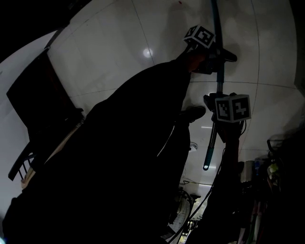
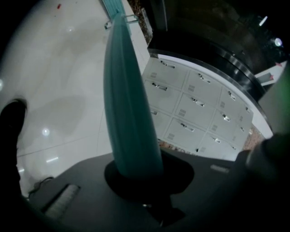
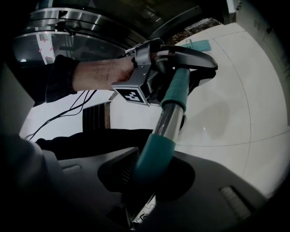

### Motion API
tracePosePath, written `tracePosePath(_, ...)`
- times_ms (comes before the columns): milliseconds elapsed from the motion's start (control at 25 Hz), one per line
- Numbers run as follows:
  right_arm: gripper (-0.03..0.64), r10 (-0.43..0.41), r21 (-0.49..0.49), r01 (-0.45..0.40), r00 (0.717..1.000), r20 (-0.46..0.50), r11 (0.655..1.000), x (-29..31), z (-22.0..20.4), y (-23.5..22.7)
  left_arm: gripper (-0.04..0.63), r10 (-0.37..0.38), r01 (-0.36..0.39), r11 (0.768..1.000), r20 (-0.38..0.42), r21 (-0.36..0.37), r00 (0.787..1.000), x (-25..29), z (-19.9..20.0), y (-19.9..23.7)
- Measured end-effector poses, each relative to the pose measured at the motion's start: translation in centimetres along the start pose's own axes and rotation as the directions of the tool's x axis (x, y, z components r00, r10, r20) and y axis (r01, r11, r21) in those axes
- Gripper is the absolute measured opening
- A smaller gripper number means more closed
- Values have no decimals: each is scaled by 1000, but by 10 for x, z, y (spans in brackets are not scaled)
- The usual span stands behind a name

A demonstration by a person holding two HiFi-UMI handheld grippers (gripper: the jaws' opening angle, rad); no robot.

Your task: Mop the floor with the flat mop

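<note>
The flat mop's teal handle runs from the top of the head view down to its tip near the middle. My left gripper is shut on the handle's upper part, nearer the mop head. Lower down, my right gripper is shut on the handle too. In the left gripper view the teal handle rises from the closed jaws toward the mop head. The right gripper view has the handle clamped in the right gripper. Ahead on it is the left gripper, with the teal mop head on the floor beyond.
White tiled floor spreads around. A curved bank of white lockers stands to the right of the mop. A dark bench sits at the left. A shoe is beside the handle. Cables and cluttered items lie lower right.
</note>
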State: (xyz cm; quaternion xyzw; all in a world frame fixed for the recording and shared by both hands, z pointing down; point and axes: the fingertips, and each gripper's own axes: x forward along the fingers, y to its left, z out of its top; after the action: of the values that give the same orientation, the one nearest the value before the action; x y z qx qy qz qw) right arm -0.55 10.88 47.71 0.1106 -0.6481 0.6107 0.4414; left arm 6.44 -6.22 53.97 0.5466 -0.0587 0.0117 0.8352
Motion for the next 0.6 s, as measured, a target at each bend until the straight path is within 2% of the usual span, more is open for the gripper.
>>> tracePosePath(440, 109, 30, 12, -30, 999, -41, 999, 34, -188, 35, 54, 32, -33, 997, -20, -69, 999, 25, -186, 61)
tracePosePath(600, 109, 50, 14, -49, 997, -51, 999, 49, -244, 46, 54, 44, -46, 995, -19, -94, 999, 33, -245, 89)
